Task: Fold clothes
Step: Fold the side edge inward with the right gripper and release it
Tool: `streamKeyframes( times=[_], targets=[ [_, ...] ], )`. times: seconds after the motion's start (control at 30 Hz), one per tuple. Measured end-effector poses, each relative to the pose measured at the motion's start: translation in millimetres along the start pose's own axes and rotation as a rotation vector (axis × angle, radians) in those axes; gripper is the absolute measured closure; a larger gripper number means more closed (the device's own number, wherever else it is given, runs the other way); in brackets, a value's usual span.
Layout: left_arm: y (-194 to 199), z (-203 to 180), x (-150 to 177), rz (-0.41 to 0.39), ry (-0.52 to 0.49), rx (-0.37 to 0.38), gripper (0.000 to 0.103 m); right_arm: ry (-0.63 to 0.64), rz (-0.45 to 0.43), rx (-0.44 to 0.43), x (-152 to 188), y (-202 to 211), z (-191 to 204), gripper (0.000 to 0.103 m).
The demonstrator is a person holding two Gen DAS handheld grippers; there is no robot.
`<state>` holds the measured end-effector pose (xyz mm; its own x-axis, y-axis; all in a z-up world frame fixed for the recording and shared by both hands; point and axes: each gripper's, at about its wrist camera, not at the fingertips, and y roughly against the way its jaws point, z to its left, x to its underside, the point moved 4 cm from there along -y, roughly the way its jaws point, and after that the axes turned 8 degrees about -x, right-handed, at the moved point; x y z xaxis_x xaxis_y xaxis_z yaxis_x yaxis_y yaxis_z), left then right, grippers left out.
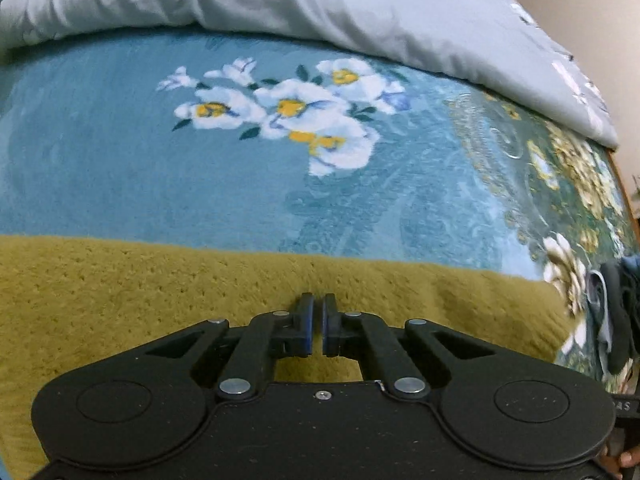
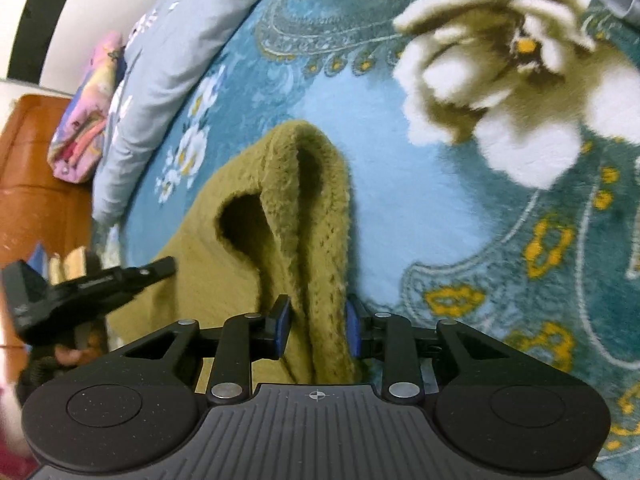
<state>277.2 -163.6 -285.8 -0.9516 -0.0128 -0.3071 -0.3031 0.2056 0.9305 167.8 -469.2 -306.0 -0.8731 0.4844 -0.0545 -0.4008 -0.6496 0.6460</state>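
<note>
Garment [image 1: 160,280] on blanket [image 1: 120,168]; pillow [image 1: 320,4] behind

An olive-green fuzzy knit garment [image 2: 280,216] lies partly bunched into upright folds on the bed.

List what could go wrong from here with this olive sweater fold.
The right tool grips only a bunched ridge of the olive sweater, so the thick knit may slip out when lifted. The left tool looks shut above the sweater, seemingly holding nothing, so that side may drag on the blue floral blanket and fold crooked.
</note>
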Motion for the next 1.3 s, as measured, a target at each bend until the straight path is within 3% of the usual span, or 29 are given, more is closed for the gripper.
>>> streamKeyframes(
  times=[0.3, 0.6, 0.73, 0.97, 1.3],
  targets=[
    [-11.1, -3.4, -11.7, 0.042, -0.004, -0.023, 0.101, 0.005, 0.069, 0.026, -10.2, -11.7, 4.5, 0.079],
    [27.3, 14.9, 0.5, 0.015, -0.009, 0.008, 0.096, 0.075, -0.01, 0.124, 7.6, 3.2, 46.7, 0.09],
    [72.2, 48.9, 26.9, -0.023, -0.003, 0.033, 0.088, 0.143, -0.06, 0.145, 23.3, 9.5, 88.8, 0.091],
    [153.8, 143.2, 86.5, -0.056, 0.062, -0.007, 0.079, 0.276, -0.078, 0.166, 51.5, -8.9, 175.5, 0.091],
    [195.1, 248.1, 159.0, -0.052, 0.32, -0.056, 0.078, 0.44, 0.052, 0.097, 92.3, -124.1, 283.7, 0.091]
  ],
)
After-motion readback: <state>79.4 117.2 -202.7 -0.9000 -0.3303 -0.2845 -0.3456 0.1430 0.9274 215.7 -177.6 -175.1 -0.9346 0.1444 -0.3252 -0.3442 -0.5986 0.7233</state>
